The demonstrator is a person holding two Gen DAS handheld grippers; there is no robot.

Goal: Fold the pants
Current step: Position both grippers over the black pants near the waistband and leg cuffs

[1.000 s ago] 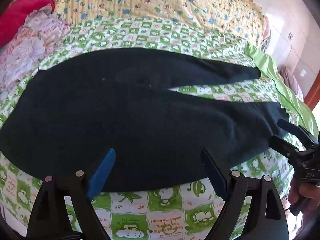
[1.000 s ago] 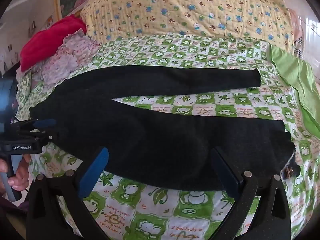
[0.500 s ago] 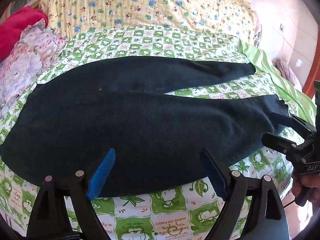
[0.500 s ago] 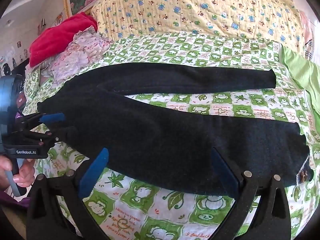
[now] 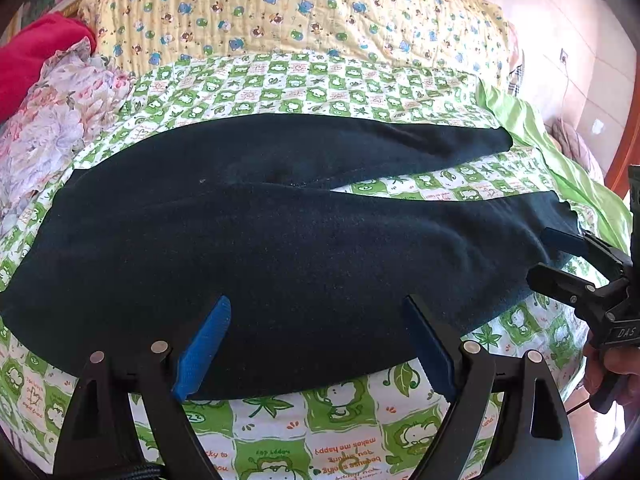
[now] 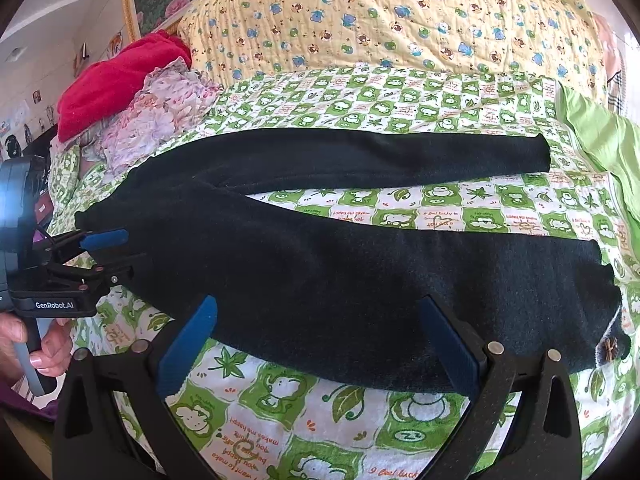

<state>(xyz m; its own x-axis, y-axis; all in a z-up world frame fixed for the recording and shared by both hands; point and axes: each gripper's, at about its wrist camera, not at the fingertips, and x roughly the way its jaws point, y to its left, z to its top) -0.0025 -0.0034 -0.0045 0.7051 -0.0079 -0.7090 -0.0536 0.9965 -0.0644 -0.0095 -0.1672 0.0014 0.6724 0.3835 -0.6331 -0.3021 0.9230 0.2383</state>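
Dark pants (image 5: 280, 248) lie flat on the green checked bedsheet (image 5: 320, 420), waist to the left and legs spread to the right. My left gripper (image 5: 316, 304) is open, hovering over the seat near the front edge. In the right wrist view, the left gripper (image 6: 129, 252) sits at the waistband end with its fingers apart around the fabric's edge. My right gripper (image 6: 318, 304) is open above the near leg (image 6: 400, 288). In the left wrist view, the right gripper (image 5: 540, 256) stands at that leg's cuff, fingers apart.
A yellow patterned quilt (image 6: 400, 12) runs along the back. A red cloth (image 6: 116, 76) and a floral cloth (image 6: 160, 116) are piled at the back left. A light green sheet (image 5: 560, 152) drapes at the right. A hand (image 6: 44, 340) holds the left gripper's handle.
Both grippers have closed in slightly on the pants' ends, left toward the waistband and right toward the cuff. Both stay open; the pants have not moved.
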